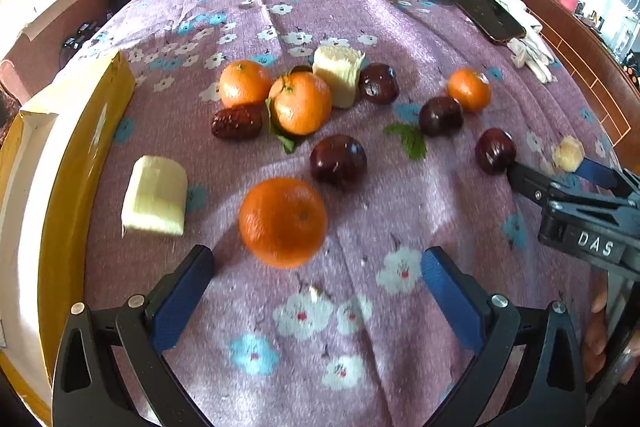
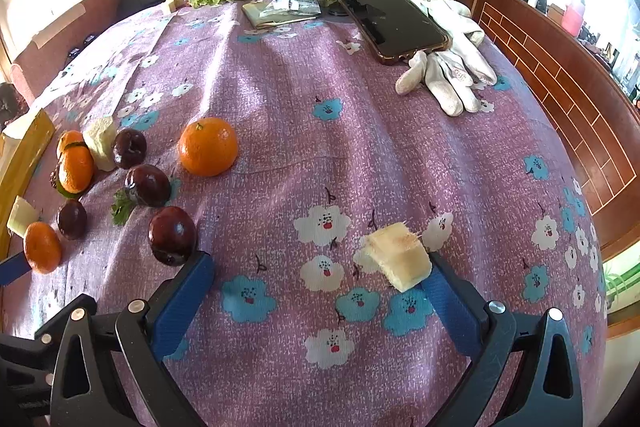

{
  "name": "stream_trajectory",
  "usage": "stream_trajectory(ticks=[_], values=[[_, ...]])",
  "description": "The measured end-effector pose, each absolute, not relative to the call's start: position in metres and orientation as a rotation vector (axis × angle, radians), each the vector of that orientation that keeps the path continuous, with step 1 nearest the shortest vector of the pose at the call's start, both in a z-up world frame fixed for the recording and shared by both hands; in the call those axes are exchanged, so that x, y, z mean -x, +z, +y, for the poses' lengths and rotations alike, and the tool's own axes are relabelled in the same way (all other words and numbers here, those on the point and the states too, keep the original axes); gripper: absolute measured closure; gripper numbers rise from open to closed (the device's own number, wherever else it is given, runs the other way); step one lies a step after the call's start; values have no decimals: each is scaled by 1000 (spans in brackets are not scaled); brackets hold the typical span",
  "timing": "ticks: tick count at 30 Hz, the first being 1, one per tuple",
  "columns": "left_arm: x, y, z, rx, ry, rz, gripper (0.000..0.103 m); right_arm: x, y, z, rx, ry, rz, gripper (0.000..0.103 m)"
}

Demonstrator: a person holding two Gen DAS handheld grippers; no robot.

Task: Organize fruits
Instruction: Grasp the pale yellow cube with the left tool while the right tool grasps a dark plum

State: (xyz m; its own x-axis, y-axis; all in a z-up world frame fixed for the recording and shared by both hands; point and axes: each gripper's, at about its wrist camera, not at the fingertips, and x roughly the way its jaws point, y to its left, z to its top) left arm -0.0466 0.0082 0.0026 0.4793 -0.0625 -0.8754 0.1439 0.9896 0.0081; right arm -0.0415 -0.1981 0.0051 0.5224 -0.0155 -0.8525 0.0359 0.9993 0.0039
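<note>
Your left gripper (image 1: 316, 267) is spread wide, empty, with the nearest orange (image 1: 283, 221) just ahead of its fingertips on the tablecloth (image 1: 400, 187). Your right gripper (image 2: 320, 275) is also spread, a pale cut piece (image 2: 400, 259) touching its right finger. Risk: a fast approach nudges the round orange, which rolls into the plums (image 1: 338, 159).

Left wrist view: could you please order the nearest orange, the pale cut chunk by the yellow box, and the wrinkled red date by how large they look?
1. Nearest orange, though nearness to the camera enlarges it.
2. Pale cut chunk, slightly smaller.
3. Red date, clearly smallest.
</note>
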Motion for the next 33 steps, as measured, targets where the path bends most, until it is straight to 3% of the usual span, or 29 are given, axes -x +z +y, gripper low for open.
stream_trajectory(ticks=[4,12,19,22,24,26,28,30,33], values=[[63,1,12,-105,-164,999,0,45,5,-199,-20,-26,1017,0],[77,15,29,-56,-225,1033,0,51,9,-198,7,-61,996,0],[113,76,112,-5,-133,776,0,72,45,-195,18,15,842,0],[115,82,144,48,-94,796,0,68,53,-185,2,74,819,1],[117,84,161,86,-46,793,0,59,50,-176,10,84,826,8],[118,84,173,136,-52,785,6,51,45,-167,-4,110,844,20],[114,81,177,159,-76,809,35,46,38,-162,-43,142,865,25],[110,78,175,150,-91,830,41,43,32,-158,-58,160,868,26],[99,71,159,124,-114,856,41,46,28,-151,-23,162,858,28]])
